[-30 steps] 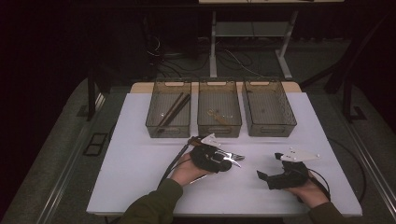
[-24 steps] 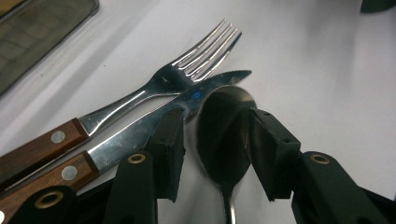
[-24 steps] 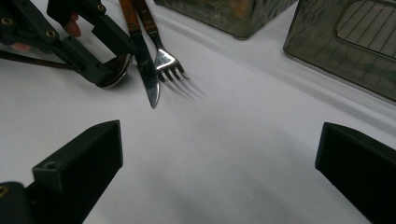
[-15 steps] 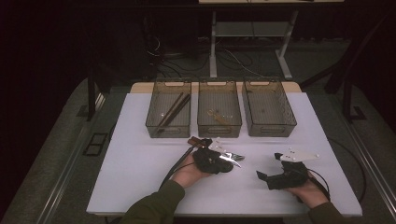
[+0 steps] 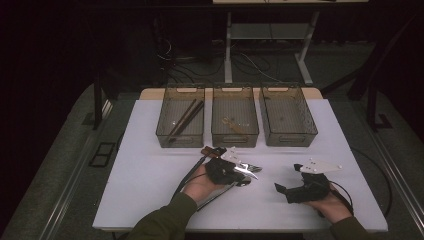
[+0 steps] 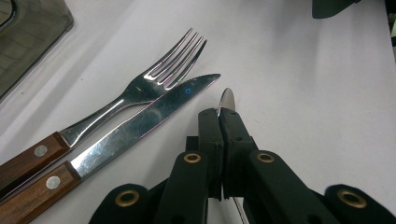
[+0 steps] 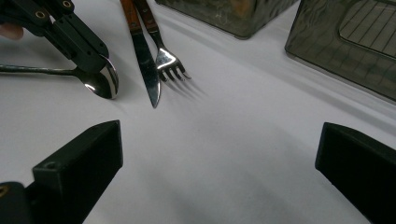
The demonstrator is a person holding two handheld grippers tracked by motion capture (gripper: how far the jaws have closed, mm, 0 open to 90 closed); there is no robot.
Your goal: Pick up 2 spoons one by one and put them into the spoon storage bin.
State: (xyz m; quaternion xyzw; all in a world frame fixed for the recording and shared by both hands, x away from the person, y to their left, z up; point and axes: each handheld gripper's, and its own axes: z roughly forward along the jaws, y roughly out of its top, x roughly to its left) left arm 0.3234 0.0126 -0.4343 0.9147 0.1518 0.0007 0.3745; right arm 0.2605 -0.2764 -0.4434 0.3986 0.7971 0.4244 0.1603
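Tongs: left [image 6: 219,116] clamping one spoon [image 6: 227,99], right [image 7: 219,172] agape; three bins [image 5: 235,137].

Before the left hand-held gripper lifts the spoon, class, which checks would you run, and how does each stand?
1. Left hand-held gripper shut on the spoon; its jaws have just been closing: ok.
2. Grip placed at the bowl's edge, so the spoon may tip: not ok.
3. Knife and fork apart from the spoon: ok.
4. Right hand-held gripper open, off to the side: ok.
5. Which tray suits the spoon; middle tray contents unclear: cannot tell.
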